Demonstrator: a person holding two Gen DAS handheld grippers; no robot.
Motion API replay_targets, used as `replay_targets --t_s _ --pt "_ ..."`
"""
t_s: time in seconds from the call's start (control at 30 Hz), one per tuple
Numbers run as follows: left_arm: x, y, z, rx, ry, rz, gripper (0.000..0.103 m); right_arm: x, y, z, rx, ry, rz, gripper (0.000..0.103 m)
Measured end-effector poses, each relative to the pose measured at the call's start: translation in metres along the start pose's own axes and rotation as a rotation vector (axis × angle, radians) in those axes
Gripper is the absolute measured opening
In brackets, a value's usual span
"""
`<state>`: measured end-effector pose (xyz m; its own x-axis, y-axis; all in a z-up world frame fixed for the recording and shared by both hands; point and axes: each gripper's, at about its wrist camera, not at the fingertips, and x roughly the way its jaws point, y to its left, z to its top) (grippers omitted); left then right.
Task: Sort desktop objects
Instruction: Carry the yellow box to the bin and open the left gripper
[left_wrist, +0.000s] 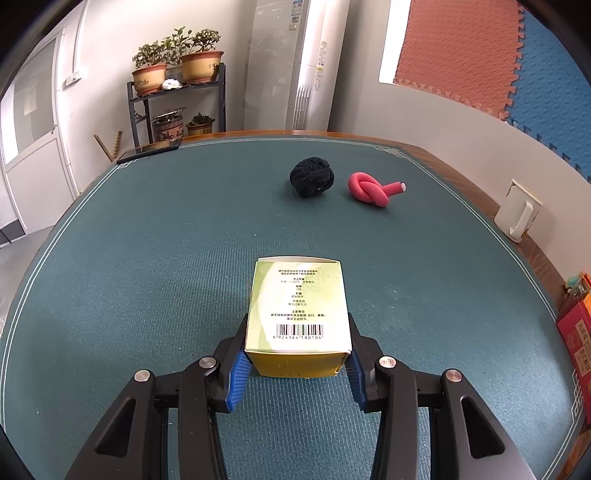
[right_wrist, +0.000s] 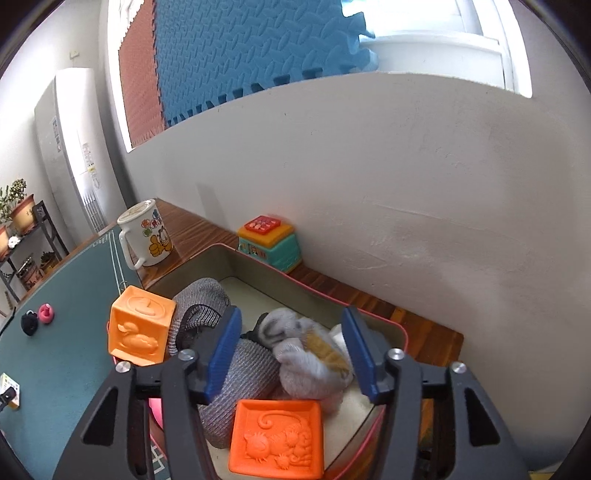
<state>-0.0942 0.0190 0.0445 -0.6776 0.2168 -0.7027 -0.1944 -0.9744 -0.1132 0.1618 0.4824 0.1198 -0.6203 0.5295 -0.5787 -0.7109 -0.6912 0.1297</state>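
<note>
My left gripper (left_wrist: 297, 354) is shut on a green and yellow carton (left_wrist: 299, 302) with a barcode, its blue pads pressing the two sides low over the green table mat (left_wrist: 147, 277). Farther off on the mat lie a black knotted ball (left_wrist: 312, 177) and a pink knotted foam tube (left_wrist: 371, 188). My right gripper (right_wrist: 290, 350) hangs open over a red-rimmed bin (right_wrist: 258, 266). A grey sock bundle (right_wrist: 306, 354) lies in the bin beneath the gap between the pads, not gripped. The bin also holds a grey mesh roll (right_wrist: 243, 373) and an orange relief cube (right_wrist: 277, 439).
An orange duck cube (right_wrist: 140, 328) sits at the bin's left rim. A cartoon mug (right_wrist: 146, 232) and a teal and yellow toy block (right_wrist: 269, 240) stand by the wall. A dark phone (left_wrist: 147, 151) lies at the mat's far left edge.
</note>
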Motion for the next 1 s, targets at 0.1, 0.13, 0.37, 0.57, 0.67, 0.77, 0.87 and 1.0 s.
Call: replay_targets --t_s 0.1,0.13,0.37,0.57,0.67,0.77,0.87,1.0 --pt "-0.004 -0.002 0.0 0.003 -0.01 -0.017 0.045 -0.005 0.001 -0.001 0.0 -0.015 0.014 0.063" --pt "-0.006 -0.004 0.0 0.005 -0.015 -0.032 0.045 -0.006 0.001 -0.001 0.001 -0.018 0.018 0.063" --pt "-0.021 -0.037 -0.004 0.052 -0.022 -0.13 0.045 -0.006 -0.01 -0.009 0.048 -0.029 0.041 0.066" --pt "-0.034 -0.103 -0.007 0.145 -0.019 -0.243 0.045 -0.005 -0.016 -0.014 0.045 -0.035 0.071 0.066" --pt "-0.045 -0.143 -0.007 0.203 -0.028 -0.325 0.045 -0.008 -0.022 -0.014 0.048 -0.049 0.087 0.066" --pt "-0.058 -0.188 -0.009 0.276 -0.037 -0.412 0.045 -0.012 -0.028 -0.014 0.051 -0.065 0.098 0.067" --pt "-0.067 -0.23 -0.012 0.35 -0.032 -0.493 0.045 -0.015 -0.033 -0.013 0.056 -0.073 0.112 0.067" --pt "-0.077 -0.281 -0.022 0.439 -0.022 -0.58 0.045 -0.017 -0.041 -0.012 0.062 -0.085 0.119 0.067"
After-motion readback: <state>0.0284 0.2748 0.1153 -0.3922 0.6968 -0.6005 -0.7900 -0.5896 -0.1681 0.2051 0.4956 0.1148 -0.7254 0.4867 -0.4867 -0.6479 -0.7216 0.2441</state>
